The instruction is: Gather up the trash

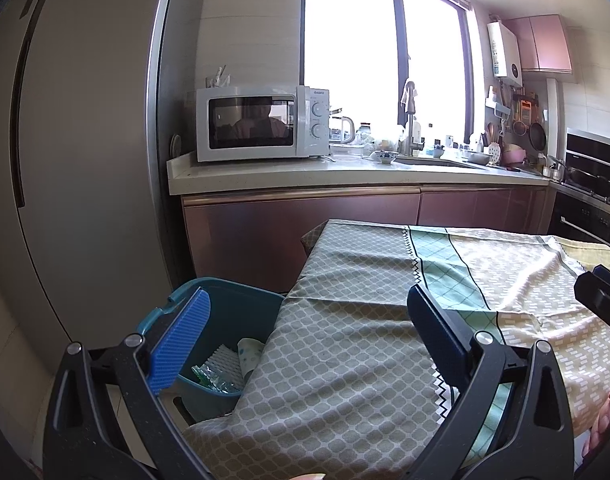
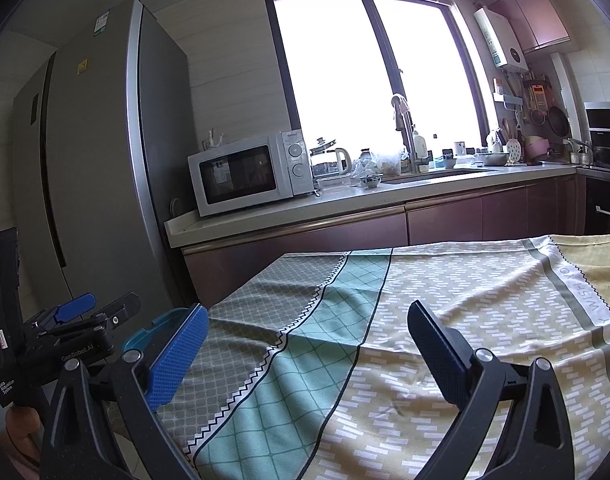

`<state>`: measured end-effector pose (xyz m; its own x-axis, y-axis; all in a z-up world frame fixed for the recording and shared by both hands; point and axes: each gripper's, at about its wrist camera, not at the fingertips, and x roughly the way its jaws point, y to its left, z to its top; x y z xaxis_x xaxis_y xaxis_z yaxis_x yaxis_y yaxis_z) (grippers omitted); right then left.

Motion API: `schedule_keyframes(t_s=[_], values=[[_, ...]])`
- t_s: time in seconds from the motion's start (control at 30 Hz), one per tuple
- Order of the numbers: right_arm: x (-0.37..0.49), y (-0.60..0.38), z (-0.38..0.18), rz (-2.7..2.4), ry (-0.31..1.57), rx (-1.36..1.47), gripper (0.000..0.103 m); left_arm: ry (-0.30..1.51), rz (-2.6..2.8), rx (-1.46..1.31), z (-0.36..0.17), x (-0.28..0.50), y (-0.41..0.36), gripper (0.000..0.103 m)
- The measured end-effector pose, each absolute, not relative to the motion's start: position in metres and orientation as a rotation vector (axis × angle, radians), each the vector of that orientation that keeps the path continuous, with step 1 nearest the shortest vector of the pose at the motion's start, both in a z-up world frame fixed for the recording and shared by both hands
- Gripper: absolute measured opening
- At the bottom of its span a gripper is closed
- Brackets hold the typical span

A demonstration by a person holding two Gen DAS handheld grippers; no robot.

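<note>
Trash [image 1: 225,372] lay in the blue bin [image 1: 241,304] just below the left gripper [image 1: 301,344], both grippers [image 2: 305,344] were wide and empty, and a careless swing could bump the bin and spill it.

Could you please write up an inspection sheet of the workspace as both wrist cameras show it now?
Surface: patterned tablecloth covers the table; no loose trash seen on it.
Job's things: blue bin beside the table's left edge, holding white foam netting, a green wrapper and a white paper piece.
Clutter: nothing seen on the table.
Grippers: left gripper open, empty; right gripper open, empty.
Cables: nothing seen.
Surroundings: microwave, fridge, sink counter, bright window.
</note>
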<state>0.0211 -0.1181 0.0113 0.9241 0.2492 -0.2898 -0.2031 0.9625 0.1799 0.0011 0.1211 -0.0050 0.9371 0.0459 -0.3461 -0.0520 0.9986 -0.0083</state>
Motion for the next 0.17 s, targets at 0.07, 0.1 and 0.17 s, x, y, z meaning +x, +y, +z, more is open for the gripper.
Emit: schedule_keyframes(t_s=[0.07, 0.1, 0.17], values=[[0.024, -0.122, 0.010, 0.225, 0.324, 0.148, 0.096, 0.388, 0.036, -0.020, -0.006, 0.011, 0.118, 0.097], [0.026, -0.125, 0.009, 0.220, 0.328, 0.148, 0.096, 0.402, 0.025, -0.022, -0.006, 0.016, 0.117, 0.097], [0.030, -0.134, 0.009, 0.207, 0.340, 0.151, 0.096, 0.442, 0.002, -0.021, -0.007, 0.030, 0.113, 0.097]])
